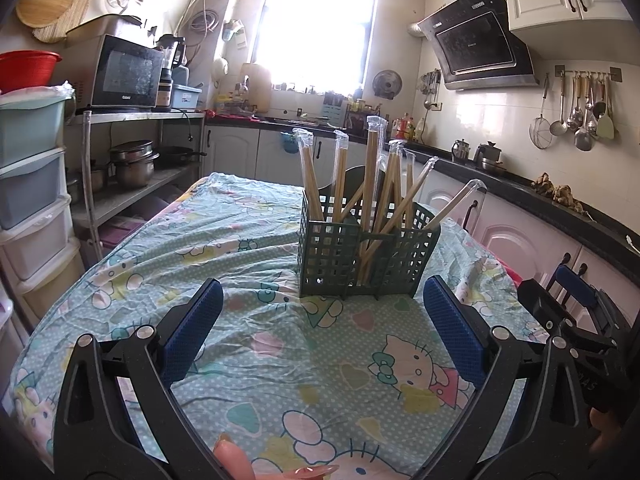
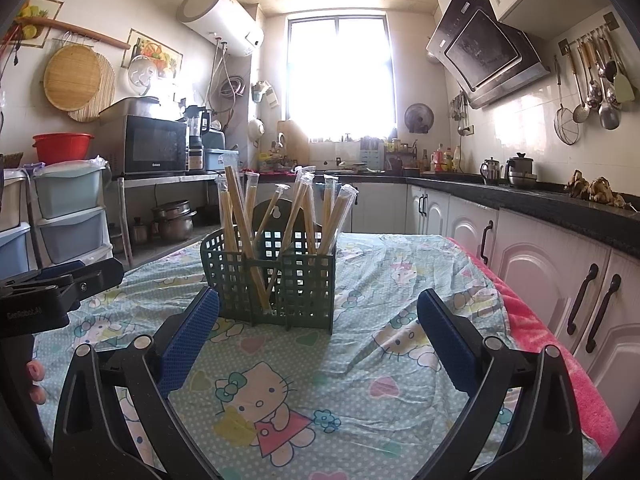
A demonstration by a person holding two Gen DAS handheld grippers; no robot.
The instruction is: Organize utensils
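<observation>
A dark green lattice utensil holder (image 1: 362,258) (image 2: 276,280) stands upright on the cartoon-print tablecloth (image 1: 248,240) (image 2: 376,304). Several plastic-wrapped chopstick pairs (image 1: 374,176) (image 2: 240,216) lean in its compartments. My left gripper (image 1: 324,324) is open just in front of the holder, nothing between its blue pads. My right gripper (image 2: 318,332) is open too, a little short of the holder, and holds nothing. The right gripper (image 1: 572,304) also shows at the right edge of the left wrist view. The left gripper (image 2: 60,284) shows at the left edge of the right wrist view.
A black counter (image 2: 560,204) over white cabinets runs along the right, with kettles (image 2: 520,170). A metal rack with a microwave (image 1: 124,72) and pots (image 1: 132,160) stands left of the table. Plastic drawers (image 1: 28,168) stand nearer left. A pink towel (image 2: 560,344) edges the table's right side.
</observation>
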